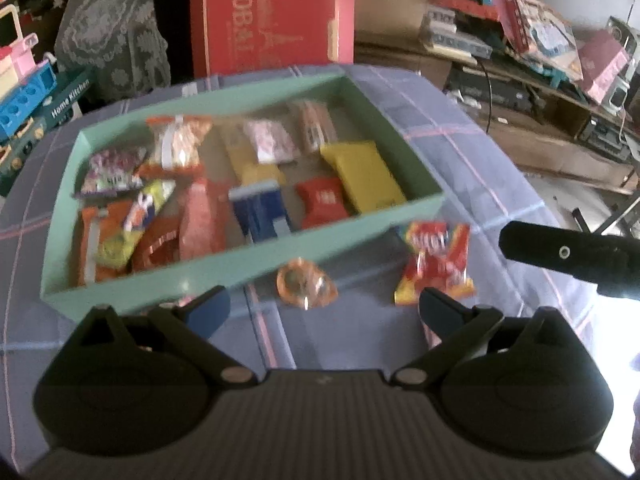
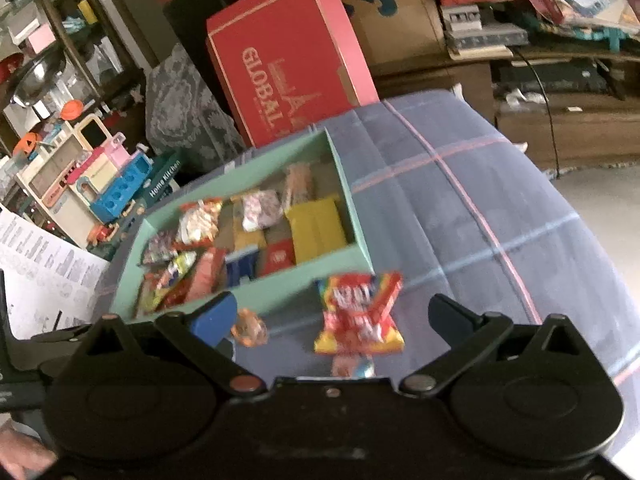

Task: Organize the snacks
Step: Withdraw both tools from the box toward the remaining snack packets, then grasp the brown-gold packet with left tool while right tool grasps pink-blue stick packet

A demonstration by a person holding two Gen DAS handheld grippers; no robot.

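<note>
1. Fingers [image 1: 208, 308] of the left gripper [image 1: 322, 308] are spread wide, empty; the right gripper [image 2: 332, 316] likewise.
2. A red-and-yellow crinkly snack packet [image 2: 358, 314] is seen on the checked desk [image 2: 480, 200], beside the mint-green cardboard box [image 1: 240, 268].

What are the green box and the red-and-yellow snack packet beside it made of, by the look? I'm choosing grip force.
The green box looks like matte cardboard: thin, flat, straight walls with no shine. The red-and-yellow snack packet looks like glossy plastic film: crinkled, with bright highlights, though blur leaves this uncertain. It lies on the cloth, outside the box.
</note>
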